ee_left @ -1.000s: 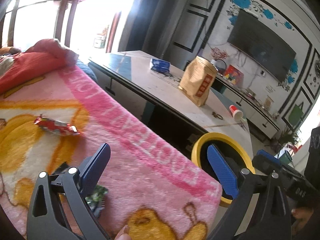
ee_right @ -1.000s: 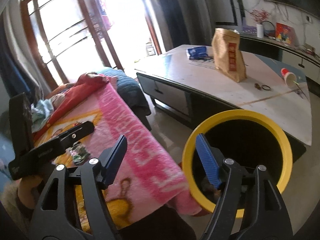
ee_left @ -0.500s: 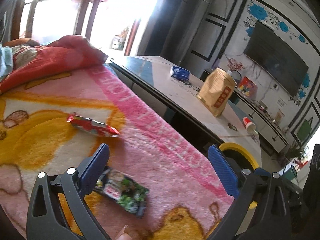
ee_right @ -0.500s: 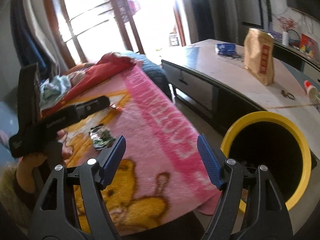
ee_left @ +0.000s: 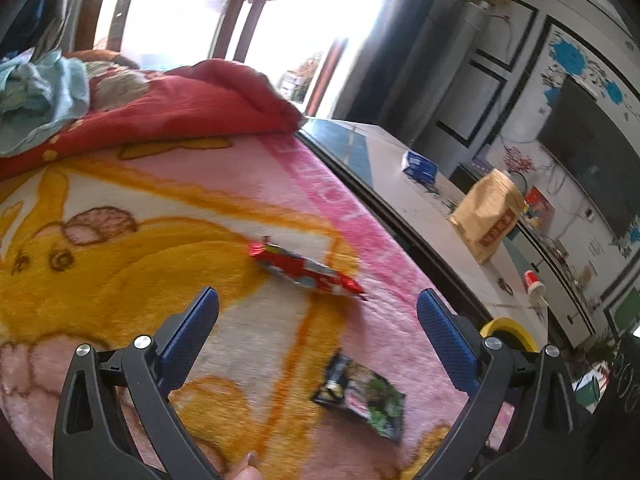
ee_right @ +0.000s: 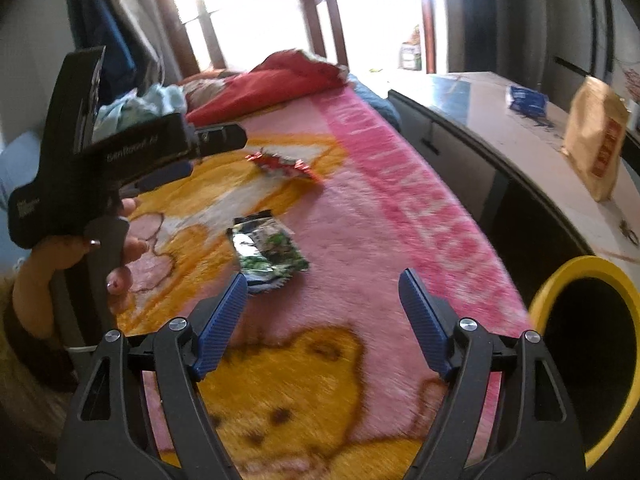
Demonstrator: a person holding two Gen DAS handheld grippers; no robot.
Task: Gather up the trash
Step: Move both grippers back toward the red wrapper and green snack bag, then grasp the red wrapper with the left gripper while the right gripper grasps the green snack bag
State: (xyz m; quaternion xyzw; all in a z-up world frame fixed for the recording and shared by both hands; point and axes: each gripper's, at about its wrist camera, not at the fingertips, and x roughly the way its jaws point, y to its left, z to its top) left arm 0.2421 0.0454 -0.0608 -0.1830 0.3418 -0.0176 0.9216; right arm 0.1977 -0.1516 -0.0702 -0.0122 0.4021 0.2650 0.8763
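Note:
A red snack wrapper (ee_left: 306,270) and a green-black wrapper (ee_left: 360,396) lie on a pink and yellow blanket (ee_left: 140,272). My left gripper (ee_left: 318,320) is open and empty, above the blanket, just short of the red wrapper. My right gripper (ee_right: 322,298) is open and empty, with the green-black wrapper (ee_right: 268,250) ahead and to its left. The red wrapper (ee_right: 284,164) lies farther off. A bin with a yellow rim (ee_right: 576,276) stands at the right, off the blanket's edge; it also shows in the left wrist view (ee_left: 506,326).
A red quilt (ee_left: 168,116) and pale blue cloth (ee_left: 40,96) are piled at the blanket's far end. A long table (ee_right: 520,136) runs along the right with a brown paper bag (ee_right: 596,144), a blue packet (ee_right: 526,98) and a cup (ee_left: 534,282).
Both grippers have swung left, away from the bin and over the blanket. Both wrappers now sit nearer the middle of the views. Both grippers stay open.

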